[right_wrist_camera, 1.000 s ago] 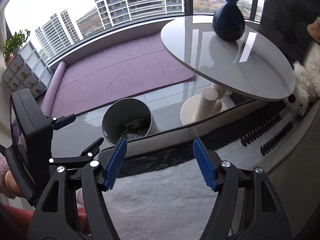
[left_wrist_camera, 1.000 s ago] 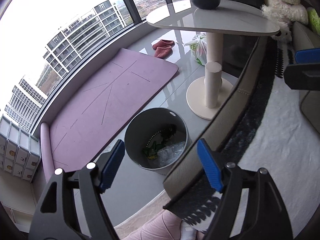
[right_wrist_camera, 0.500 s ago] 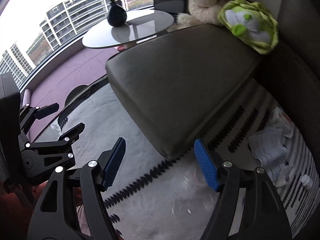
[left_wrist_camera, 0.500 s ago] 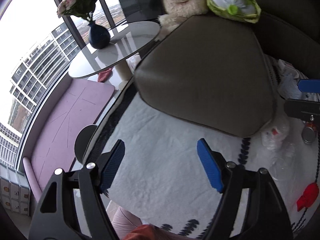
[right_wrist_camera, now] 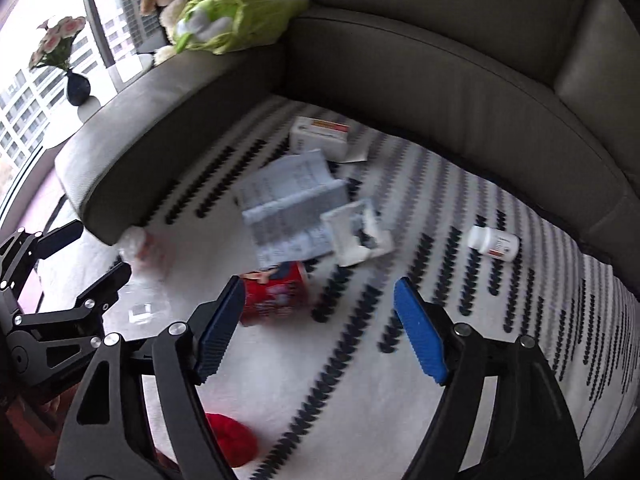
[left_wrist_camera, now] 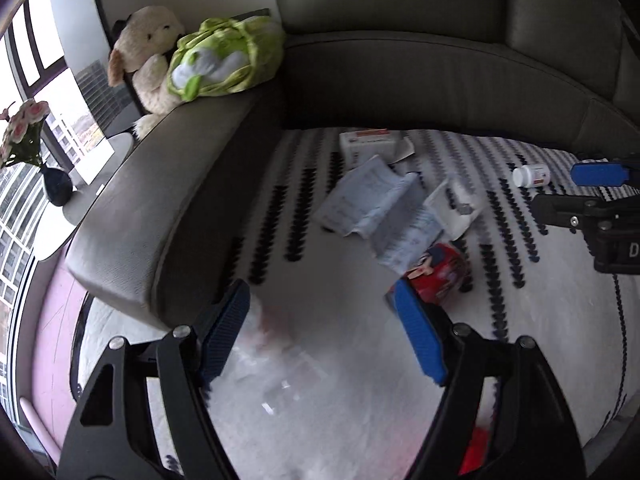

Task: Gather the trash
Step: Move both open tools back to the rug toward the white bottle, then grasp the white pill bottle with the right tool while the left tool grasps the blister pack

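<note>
Trash lies scattered on a white patterned rug [right_wrist_camera: 400,420]: an unfolded paper leaflet [right_wrist_camera: 288,208], a white box [right_wrist_camera: 320,136], a small open carton [right_wrist_camera: 356,236], a red printed can [right_wrist_camera: 276,292] on its side, a white pill bottle [right_wrist_camera: 494,242] and crumpled clear plastic [left_wrist_camera: 280,360]. My left gripper [left_wrist_camera: 320,308] hovers open above the clear plastic, with the red can [left_wrist_camera: 440,272] just past its right finger. My right gripper [right_wrist_camera: 320,300] hangs over bare rug to the right of the can. Its jaws are opening and nothing is between them.
A grey corner sofa [right_wrist_camera: 440,80] wraps around the rug at the back and left. A plush dog [left_wrist_camera: 148,52] and a green plush [left_wrist_camera: 224,56] sit on it. A vase of flowers [right_wrist_camera: 76,84] stands on a round table by the window. A red object [right_wrist_camera: 228,436] lies near my right gripper.
Both grippers swung away from the bin, table and window, across the sofa end, and now point down at the littered rug. The right jaws stand slightly wider.
</note>
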A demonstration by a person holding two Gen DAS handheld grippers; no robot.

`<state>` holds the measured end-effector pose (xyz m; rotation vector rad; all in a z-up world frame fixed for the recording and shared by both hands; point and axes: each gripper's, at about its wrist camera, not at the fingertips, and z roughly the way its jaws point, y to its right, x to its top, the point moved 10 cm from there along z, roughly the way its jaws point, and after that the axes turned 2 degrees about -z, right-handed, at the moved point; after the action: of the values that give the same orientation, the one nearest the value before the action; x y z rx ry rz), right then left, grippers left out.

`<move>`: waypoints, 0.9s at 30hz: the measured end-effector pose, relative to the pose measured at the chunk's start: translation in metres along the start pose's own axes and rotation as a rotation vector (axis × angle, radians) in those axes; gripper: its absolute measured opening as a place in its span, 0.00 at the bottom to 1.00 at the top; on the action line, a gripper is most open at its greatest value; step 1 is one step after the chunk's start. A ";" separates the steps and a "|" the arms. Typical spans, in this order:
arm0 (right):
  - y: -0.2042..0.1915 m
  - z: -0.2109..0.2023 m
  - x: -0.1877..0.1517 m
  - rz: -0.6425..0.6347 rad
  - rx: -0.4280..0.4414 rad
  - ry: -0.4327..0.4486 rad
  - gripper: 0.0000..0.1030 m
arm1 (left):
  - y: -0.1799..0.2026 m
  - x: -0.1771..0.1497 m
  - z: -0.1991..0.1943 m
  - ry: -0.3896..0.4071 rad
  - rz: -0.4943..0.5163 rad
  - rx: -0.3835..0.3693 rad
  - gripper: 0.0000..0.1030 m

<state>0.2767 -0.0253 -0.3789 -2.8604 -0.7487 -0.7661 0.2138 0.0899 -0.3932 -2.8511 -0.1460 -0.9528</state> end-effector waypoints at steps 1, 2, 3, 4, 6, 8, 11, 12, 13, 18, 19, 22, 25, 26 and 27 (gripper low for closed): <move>0.019 0.003 -0.001 0.011 -0.022 0.004 0.74 | 0.018 0.006 0.003 0.007 0.006 -0.010 0.73; 0.040 0.007 -0.003 0.020 -0.045 0.009 0.74 | 0.036 0.013 0.008 0.017 0.014 -0.016 0.73; 0.059 0.011 -0.005 0.027 -0.059 0.010 0.74 | 0.054 0.018 0.013 0.023 0.021 -0.020 0.73; 0.078 0.017 -0.006 0.032 -0.075 0.013 0.74 | 0.068 0.022 0.017 0.029 0.027 -0.023 0.73; 0.110 0.028 -0.007 0.021 -0.097 0.018 0.75 | 0.097 0.028 0.026 0.038 0.039 -0.023 0.73; 0.139 0.045 -0.009 -0.014 -0.112 0.009 0.74 | 0.123 0.031 0.037 0.038 0.050 -0.021 0.73; 0.175 0.070 -0.007 -0.096 -0.123 -0.021 0.74 | 0.154 0.031 0.051 0.028 0.052 -0.017 0.73; 0.184 0.079 -0.006 -0.126 -0.118 -0.030 0.74 | 0.163 0.030 0.056 0.020 0.047 -0.018 0.73; 0.191 0.086 -0.005 -0.150 -0.115 -0.034 0.74 | 0.170 0.029 0.060 0.014 0.041 -0.018 0.73; 0.218 0.124 0.004 -0.227 -0.080 -0.046 0.74 | 0.198 0.023 0.088 -0.010 0.025 -0.003 0.73; 0.220 0.131 0.005 -0.240 -0.075 -0.050 0.74 | 0.202 0.022 0.094 -0.015 0.018 0.002 0.73; 0.224 0.151 0.003 -0.298 -0.059 -0.070 0.74 | 0.210 0.018 0.112 -0.035 -0.003 0.017 0.73; 0.227 0.167 -0.001 -0.348 -0.055 -0.098 0.74 | 0.216 0.014 0.126 -0.046 -0.013 0.031 0.73; 0.227 0.172 -0.002 -0.363 -0.056 -0.106 0.74 | 0.218 0.013 0.130 -0.048 -0.016 0.035 0.73; 0.227 0.177 -0.004 -0.373 -0.052 -0.114 0.74 | 0.219 0.012 0.133 -0.050 -0.019 0.037 0.73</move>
<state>0.4619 -0.1896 -0.5259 -2.8645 -1.3219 -0.6677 0.3314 -0.1048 -0.5115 -2.8453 -0.1940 -0.8738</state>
